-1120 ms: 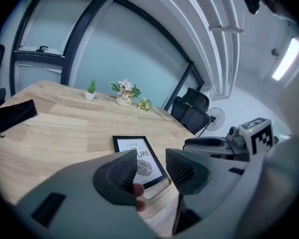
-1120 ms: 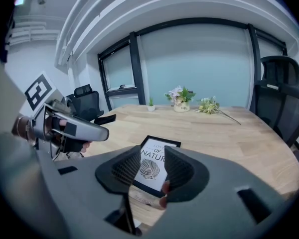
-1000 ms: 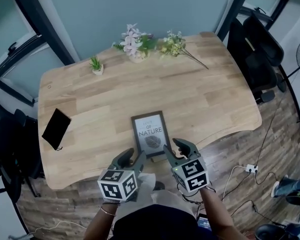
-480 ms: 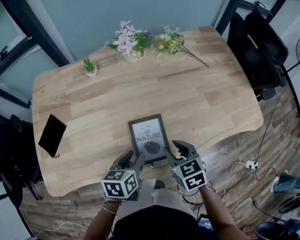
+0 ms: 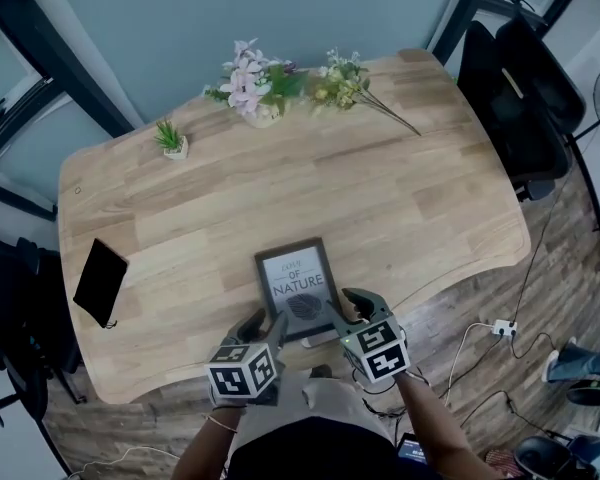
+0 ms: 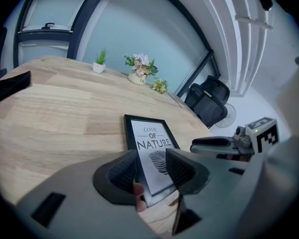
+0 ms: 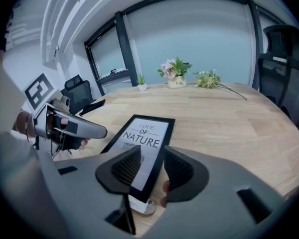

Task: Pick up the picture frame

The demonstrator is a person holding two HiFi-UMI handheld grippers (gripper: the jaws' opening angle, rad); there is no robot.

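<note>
The black picture frame [image 5: 298, 286] with a white "Love of Nature" print lies near the front edge of the wooden table [image 5: 430, 188]; a pale stand sticks out under its near end. My left gripper [image 5: 265, 323] is open, and its jaws straddle the frame's near left corner [image 6: 152, 143]. My right gripper [image 5: 348, 303] is open too, with the frame's near right edge [image 7: 144, 138] in the gap between its jaws. In the left gripper view the right gripper's fingers [image 6: 217, 142] show just right of the frame.
A black pouch [image 5: 100, 281] lies at the table's left edge. A small potted plant [image 5: 172, 140], a vase of pink flowers [image 5: 250, 88] and a loose flower sprig [image 5: 355, 86] sit along the far side. A black office chair [image 5: 520, 88] stands to the right.
Both grippers have moved forward from the table's edge onto the frame's near corners. The frame has not shifted on the table.
</note>
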